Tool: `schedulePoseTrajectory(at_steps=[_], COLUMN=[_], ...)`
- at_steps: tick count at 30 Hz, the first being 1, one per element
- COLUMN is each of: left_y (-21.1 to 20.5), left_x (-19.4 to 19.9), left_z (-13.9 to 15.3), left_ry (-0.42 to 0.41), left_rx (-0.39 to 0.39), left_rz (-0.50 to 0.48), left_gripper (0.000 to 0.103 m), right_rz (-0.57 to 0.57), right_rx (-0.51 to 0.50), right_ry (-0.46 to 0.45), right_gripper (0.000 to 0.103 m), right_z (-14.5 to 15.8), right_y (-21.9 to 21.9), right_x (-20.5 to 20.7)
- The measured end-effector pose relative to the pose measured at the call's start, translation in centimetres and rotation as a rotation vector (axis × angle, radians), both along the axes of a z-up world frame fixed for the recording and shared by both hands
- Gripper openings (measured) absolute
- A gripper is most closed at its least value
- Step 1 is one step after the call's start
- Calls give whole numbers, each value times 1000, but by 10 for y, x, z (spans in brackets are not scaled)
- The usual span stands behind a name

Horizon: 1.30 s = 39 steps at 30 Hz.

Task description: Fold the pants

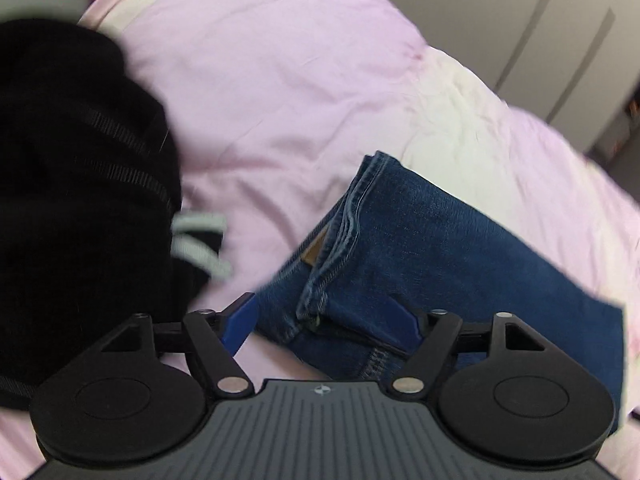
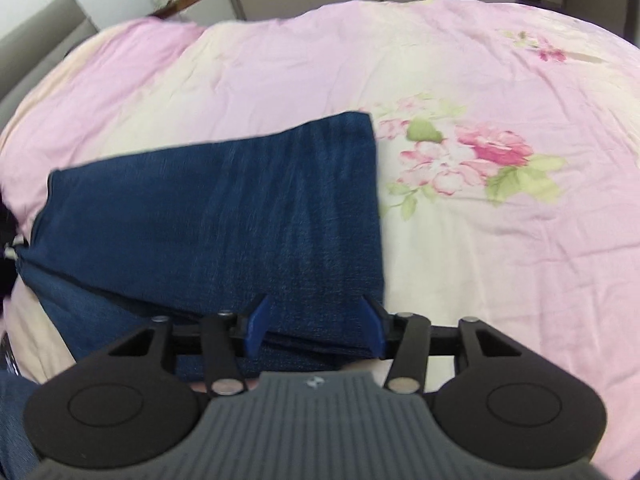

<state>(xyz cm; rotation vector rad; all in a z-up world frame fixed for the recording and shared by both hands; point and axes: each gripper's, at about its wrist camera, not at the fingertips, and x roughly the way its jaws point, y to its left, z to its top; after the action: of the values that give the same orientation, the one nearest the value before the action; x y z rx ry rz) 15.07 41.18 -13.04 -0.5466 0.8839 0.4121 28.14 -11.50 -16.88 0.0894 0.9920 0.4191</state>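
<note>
My left gripper (image 1: 326, 322) angled down over bed (image 1: 280, 92), jaws wide apart, gripping nothing. Right gripper (image 2: 314, 330) angled down, jaws apart, straddling jeans edge. Folded jeans (image 2: 224, 208) centre-left of right view, lower right in left view.

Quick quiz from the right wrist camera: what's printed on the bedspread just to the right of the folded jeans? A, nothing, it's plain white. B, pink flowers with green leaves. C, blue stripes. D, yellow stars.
B: beside the folded jeans, the pink and cream bedspread carries a print of pink flowers with green leaves.
</note>
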Motion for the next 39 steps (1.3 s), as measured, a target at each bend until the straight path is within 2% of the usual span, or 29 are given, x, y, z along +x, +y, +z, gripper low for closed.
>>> schedulePoseTrajectory(at_steps=[3,6,9,14,16,19,21,24,30,35,39], left_y=[14,28,36,34,35,35,34,30,6,-29,-94], left_x=[-9,-12,-12,3,6,10,11,18,29,28,36], left_z=[-22,-47,-63,-72,-76,-79,-78,-68,-38,-18,-13], left_ry=[-47,-74,-104,-81,-83,-80,-78,-56,-1,-20,-37], left_rx=[-145,-229,-304,-270,-271,-270,-251,-205,-74,-113,-142], left_rz=[88,197,250,229,226,233,232,211,174,128,29], left_gripper=[89,87,86,76,69,59,47,35,27,26,26], right_rz=[-93,-157,-189,-221,-222,-229,-236,-225,-190,-169,-223], right_rx=[104,206,278,427,480,538,561,580,635,639,613], right_ry=[39,90,145,232,254,282,290,280,217,155,120], right_gripper=[52,52,51,50,50,36,26,15,10,9,9], right_z=[-4,-20,-42,-70,-79,-92,-97,-89,-35,18,41], right_y=[-24,-43,-53,-64,-62,-59,-57,-53,-58,-73,-141], right_x=[4,12,26,49,58,67,68,69,70,65,48])
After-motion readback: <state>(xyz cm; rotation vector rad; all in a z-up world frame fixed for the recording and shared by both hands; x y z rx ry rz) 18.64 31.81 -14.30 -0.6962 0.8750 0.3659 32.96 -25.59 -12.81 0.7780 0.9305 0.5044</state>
